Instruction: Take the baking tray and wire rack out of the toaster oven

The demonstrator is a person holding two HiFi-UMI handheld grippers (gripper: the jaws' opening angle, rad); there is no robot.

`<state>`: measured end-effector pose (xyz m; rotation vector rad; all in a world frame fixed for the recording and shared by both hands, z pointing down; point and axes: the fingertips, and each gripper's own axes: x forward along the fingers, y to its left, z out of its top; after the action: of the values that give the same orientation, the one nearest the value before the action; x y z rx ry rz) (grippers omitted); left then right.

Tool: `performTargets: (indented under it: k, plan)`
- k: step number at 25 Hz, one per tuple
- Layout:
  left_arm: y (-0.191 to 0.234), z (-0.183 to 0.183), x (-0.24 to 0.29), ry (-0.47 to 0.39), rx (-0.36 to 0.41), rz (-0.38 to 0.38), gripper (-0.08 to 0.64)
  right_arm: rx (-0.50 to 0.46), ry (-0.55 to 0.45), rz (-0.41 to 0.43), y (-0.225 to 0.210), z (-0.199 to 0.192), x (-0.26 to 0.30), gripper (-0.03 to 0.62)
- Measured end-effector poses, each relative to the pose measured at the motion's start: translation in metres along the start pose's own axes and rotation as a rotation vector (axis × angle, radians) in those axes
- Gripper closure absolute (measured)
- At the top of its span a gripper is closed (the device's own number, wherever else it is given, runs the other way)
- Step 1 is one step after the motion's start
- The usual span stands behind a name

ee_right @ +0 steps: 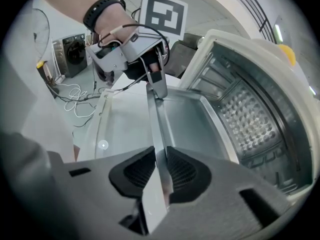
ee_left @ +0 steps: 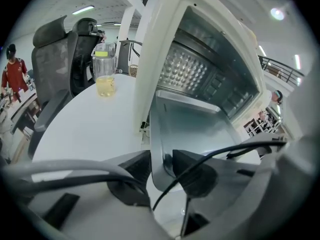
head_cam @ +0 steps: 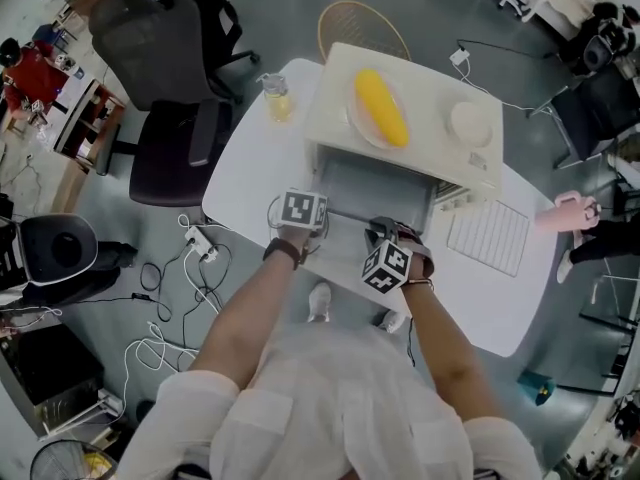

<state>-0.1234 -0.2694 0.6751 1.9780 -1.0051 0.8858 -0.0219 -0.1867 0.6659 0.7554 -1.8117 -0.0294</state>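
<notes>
The cream toaster oven stands open on the white table. Its grey metal baking tray juts out of the cavity over the lowered door. My left gripper is shut on the tray's front left corner, one pad on each side of the rim. My right gripper is shut on the front rim further right, and its view also shows the left gripper at the far end of that rim. The wire rack lies flat on the table to the right of the oven.
A corn cob on a plate and a white bowl sit on top of the oven. A glass of yellow drink stands on the table to the oven's left. A black office chair and floor cables are left of the table.
</notes>
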Motion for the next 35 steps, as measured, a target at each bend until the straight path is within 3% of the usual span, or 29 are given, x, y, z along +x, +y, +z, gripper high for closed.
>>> performTargets:
  k: [6,16,23,30,35]
  plan:
    - [-0.002,-0.004,-0.001,0.044,-0.038,0.008,0.440,0.007,0.004,0.011,0.002,-0.003,-0.002,0.514]
    - [-0.003,-0.009,-0.007,0.063,-0.124,0.017,0.468,0.114,0.013,0.056,0.004,-0.007,-0.013,0.479]
    - [-0.003,-0.008,-0.009,0.052,-0.125,0.023,0.469,0.333,0.033,0.123,-0.006,-0.020,-0.037,0.487]
    - [-0.005,-0.007,-0.011,0.039,-0.133,0.020,0.469,0.737,0.071,-0.090,-0.082,-0.082,-0.059,0.471]
    - [-0.005,-0.008,-0.011,0.044,-0.139,0.018,0.471,0.920,0.151,-0.158,-0.098,-0.124,-0.055,0.442]
